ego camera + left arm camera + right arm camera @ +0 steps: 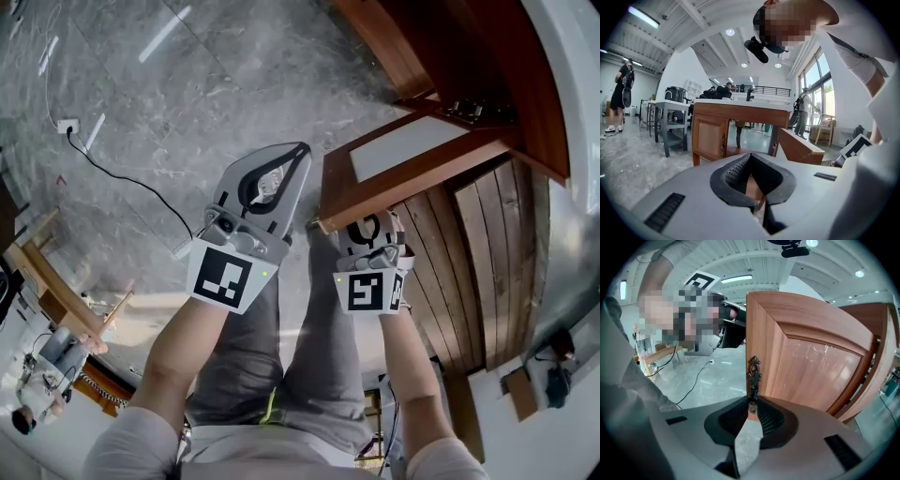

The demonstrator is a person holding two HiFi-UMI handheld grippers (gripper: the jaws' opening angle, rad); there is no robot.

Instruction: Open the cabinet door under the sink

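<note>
Wooden cabinet door (412, 173) stands well open, ctr-right of frame; right gripper (367, 228) clamped on handle (754, 376), left gripper (298, 152) closed, empty. Task approx done.

No legible words, numbers or brands, only coded square markers (222, 279) on left gripper (298, 155), right gripper (367, 225)
</note>
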